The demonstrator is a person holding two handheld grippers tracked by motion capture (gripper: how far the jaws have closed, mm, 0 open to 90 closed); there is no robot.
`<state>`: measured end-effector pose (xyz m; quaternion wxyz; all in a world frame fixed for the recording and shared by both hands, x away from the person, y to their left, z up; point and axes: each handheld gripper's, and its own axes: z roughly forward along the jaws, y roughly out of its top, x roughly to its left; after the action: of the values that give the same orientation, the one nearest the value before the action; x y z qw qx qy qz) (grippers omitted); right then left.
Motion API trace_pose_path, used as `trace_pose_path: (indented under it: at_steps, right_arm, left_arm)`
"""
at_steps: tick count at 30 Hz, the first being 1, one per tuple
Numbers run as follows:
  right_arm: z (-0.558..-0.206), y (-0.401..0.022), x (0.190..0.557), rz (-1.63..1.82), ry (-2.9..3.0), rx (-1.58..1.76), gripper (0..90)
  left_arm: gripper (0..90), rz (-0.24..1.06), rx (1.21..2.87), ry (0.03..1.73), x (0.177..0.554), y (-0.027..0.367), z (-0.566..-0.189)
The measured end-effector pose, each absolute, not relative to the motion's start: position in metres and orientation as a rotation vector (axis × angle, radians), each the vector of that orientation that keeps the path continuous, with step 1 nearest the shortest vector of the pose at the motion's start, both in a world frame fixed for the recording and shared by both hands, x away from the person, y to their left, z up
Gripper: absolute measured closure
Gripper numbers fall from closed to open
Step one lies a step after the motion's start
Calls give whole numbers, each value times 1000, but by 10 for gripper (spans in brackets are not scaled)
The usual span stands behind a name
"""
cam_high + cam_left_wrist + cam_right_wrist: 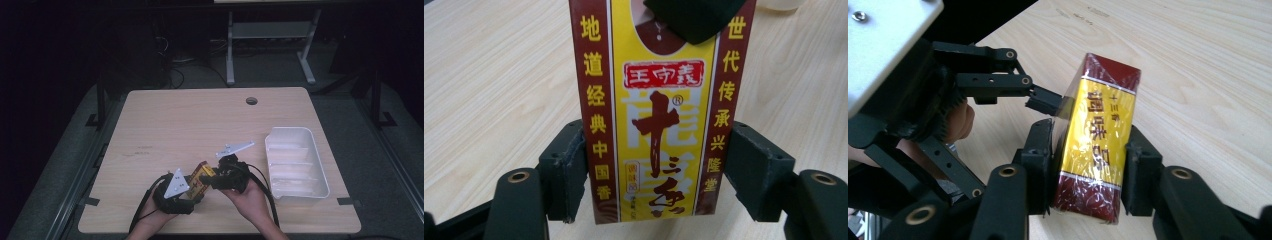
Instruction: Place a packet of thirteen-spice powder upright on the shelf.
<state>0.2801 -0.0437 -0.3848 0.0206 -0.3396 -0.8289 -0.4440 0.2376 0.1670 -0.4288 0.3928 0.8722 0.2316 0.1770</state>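
Observation:
A yellow and dark red box [201,179] printed with Chinese characters is held off the table near its front edge, between both grippers. My left gripper [189,191] is shut on its lower end; in the left gripper view the box [659,115] stands upright with a jaw pressed on each long side of my left gripper [659,172]. My right gripper [214,179] is shut on the other end. In the right gripper view the plastic-wrapped box [1098,140] sits between the jaws of my right gripper [1088,165], and the left gripper [998,90] clamps it from the left.
A white plastic tray [320,172] with dividers lies on the right of the wooden table [190,120]. A round cable hole [251,100] is near the far edge. Desk legs and cables stand on the dark floor beyond.

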Motion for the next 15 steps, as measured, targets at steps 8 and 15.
trace_pose_path:
  at_steps: [8, 15]
  right_arm:
    - [-376, -40, 279, -1374, -2637, -999, 685]
    - [-370, -45, 280, -1324, -2686, -975, 685]
  left_arm:
    - [261, 397, 2179, 608, 242, 173, -429]
    - [232, 356, 2145, 651, 246, 187, -427]
